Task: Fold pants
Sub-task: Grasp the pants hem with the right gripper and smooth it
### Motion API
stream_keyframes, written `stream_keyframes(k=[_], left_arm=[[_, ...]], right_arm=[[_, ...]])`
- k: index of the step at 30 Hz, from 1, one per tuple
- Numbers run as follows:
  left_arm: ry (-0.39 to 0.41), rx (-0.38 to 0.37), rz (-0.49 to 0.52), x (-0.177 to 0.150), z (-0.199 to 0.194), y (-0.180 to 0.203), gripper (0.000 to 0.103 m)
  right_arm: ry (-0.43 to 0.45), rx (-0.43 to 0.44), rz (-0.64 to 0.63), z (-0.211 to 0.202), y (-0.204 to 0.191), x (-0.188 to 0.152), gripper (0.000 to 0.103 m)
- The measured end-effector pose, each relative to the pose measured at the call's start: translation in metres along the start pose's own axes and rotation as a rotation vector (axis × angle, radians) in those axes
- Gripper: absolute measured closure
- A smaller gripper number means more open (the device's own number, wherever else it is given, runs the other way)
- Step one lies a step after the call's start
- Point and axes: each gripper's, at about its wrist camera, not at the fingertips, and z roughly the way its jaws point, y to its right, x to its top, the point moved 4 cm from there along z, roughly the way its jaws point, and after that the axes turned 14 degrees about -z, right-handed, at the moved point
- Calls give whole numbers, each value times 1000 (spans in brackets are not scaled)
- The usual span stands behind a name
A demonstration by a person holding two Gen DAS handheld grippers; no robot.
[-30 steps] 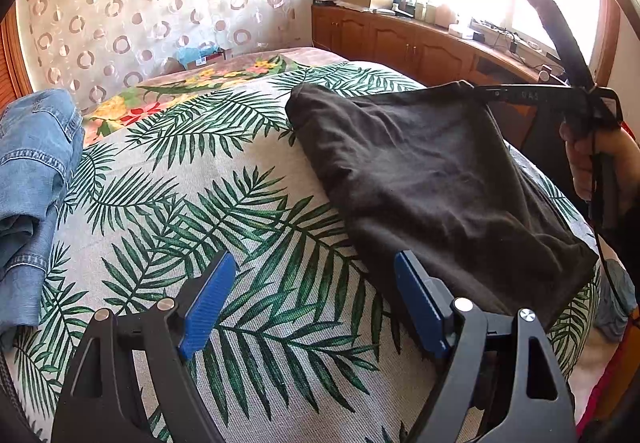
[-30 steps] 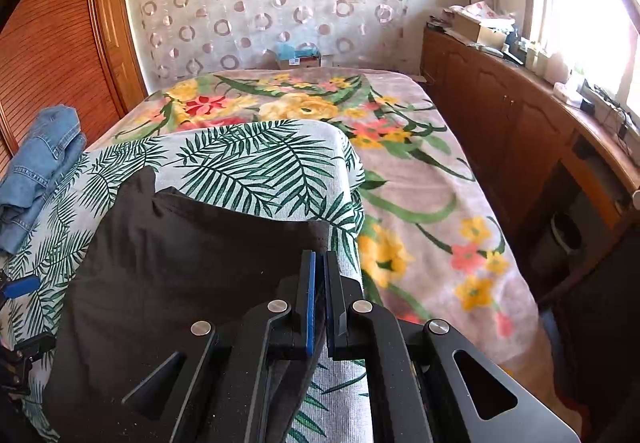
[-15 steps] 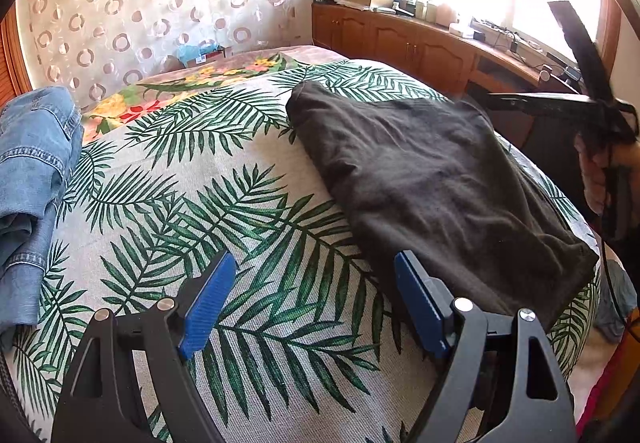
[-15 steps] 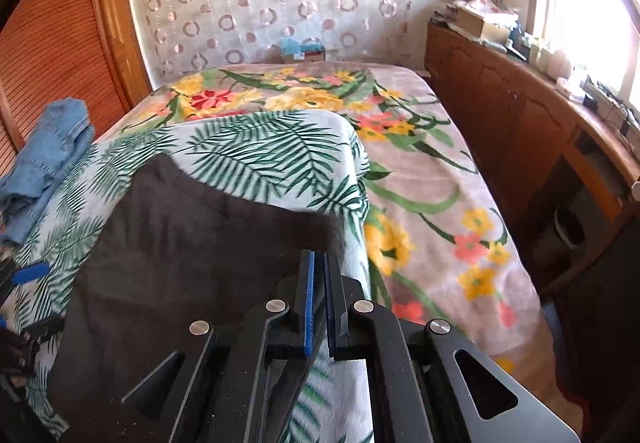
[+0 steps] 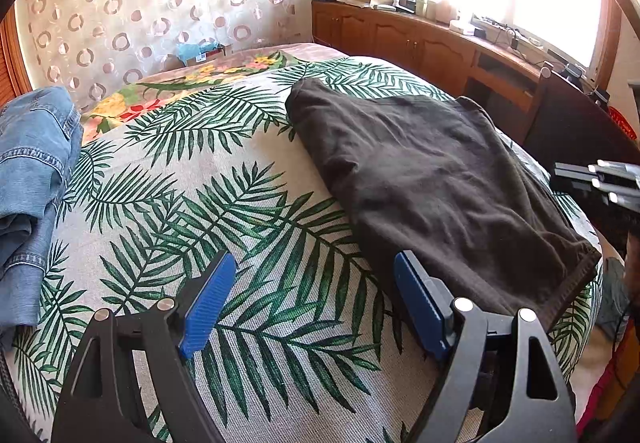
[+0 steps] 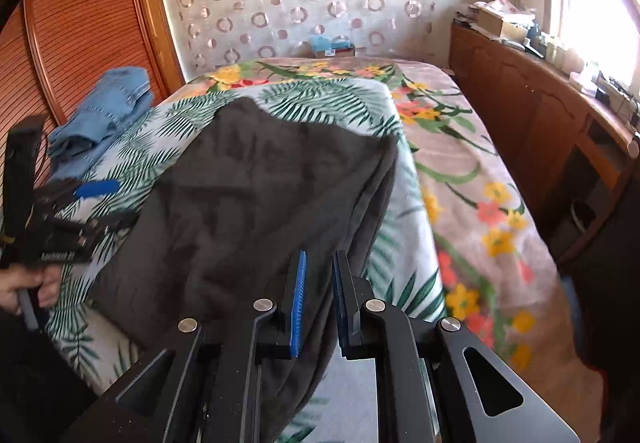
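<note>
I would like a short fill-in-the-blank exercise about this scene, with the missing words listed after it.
1. The dark pants lie on a cover printed with green palm ____.
2. The left gripper is ____, with nothing between its blue pads.
3. The folded denim jeans are ____ in color.
4. In the right wrist view, the right gripper has its pads slightly apart, with dark ____ hanging between them.

Missing words: leaves; open; blue; fabric
</note>
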Motion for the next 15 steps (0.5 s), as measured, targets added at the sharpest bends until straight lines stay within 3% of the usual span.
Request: stream_keyframes(k=[4, 15], left_arm=[[16, -6, 2, 0, -4, -1, 21], [29, -87, 70, -16, -38, 29, 21]], right_arm=[[6, -2, 7, -3, -1, -9, 76], [-22, -38, -24, -12, -20, -25, 75]])
